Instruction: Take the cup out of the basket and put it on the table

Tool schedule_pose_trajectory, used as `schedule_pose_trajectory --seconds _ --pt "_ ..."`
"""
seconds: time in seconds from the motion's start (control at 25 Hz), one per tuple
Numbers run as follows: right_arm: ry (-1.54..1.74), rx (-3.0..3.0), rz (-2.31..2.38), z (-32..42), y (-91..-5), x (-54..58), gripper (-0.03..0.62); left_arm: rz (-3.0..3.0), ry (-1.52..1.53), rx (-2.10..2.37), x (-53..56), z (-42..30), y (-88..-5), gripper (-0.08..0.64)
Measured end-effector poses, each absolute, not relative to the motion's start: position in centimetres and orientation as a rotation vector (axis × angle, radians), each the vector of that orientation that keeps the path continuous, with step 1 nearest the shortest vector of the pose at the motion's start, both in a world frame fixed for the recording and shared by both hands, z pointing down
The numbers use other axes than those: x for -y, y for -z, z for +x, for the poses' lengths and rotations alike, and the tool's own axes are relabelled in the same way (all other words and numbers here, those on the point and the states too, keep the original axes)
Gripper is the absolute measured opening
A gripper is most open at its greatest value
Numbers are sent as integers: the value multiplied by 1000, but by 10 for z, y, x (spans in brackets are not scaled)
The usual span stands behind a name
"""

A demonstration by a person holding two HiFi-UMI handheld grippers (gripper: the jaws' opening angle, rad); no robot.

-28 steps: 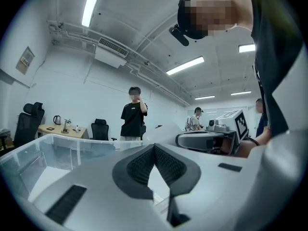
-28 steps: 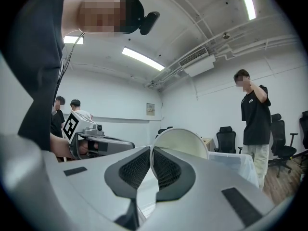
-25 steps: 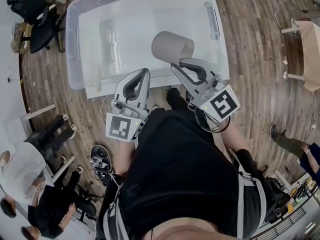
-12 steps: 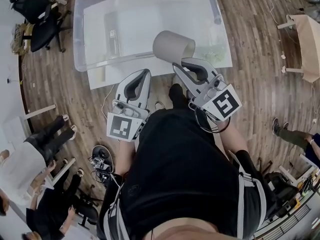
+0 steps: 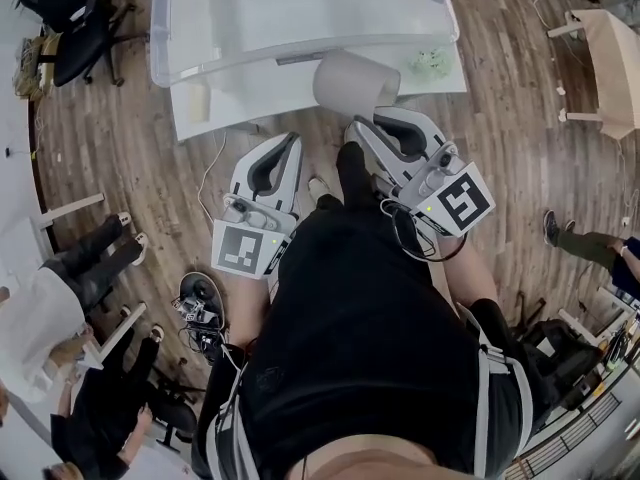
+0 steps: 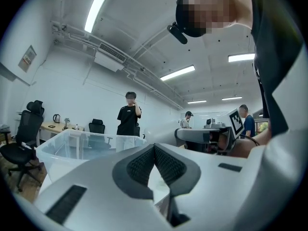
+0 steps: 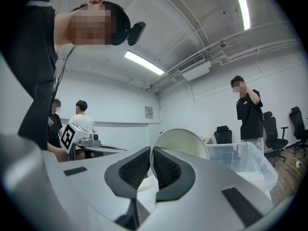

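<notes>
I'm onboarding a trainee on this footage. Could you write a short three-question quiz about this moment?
1. True or false: the left tongs hold the cup.
2. The right tongs pinch the cup by its: A) rim, B) handle, C) base.
3. Is the cup inside or outside the basket?

Key:
1. False. The left tongs are shut and empty.
2. A.
3. Outside. It is held tilted in front of the basket's near wall, seemingly over the table.
</notes>
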State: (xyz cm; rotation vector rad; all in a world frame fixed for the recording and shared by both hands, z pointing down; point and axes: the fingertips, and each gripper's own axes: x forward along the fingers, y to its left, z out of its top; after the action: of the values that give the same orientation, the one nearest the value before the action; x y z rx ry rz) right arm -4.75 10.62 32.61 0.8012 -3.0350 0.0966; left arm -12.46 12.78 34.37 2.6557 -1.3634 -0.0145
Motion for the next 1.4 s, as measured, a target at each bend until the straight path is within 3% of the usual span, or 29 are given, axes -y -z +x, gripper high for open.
schedule_pose_trajectory --seconds 0.96,1.4 --pt "-78 3077 818 61 -308 -182 35 2699 -1 1346 -178 -11 -329 18" --pt "-90 3101 770 73 -308 -189 35 2693 -7 1368 -183 7 -326 18"
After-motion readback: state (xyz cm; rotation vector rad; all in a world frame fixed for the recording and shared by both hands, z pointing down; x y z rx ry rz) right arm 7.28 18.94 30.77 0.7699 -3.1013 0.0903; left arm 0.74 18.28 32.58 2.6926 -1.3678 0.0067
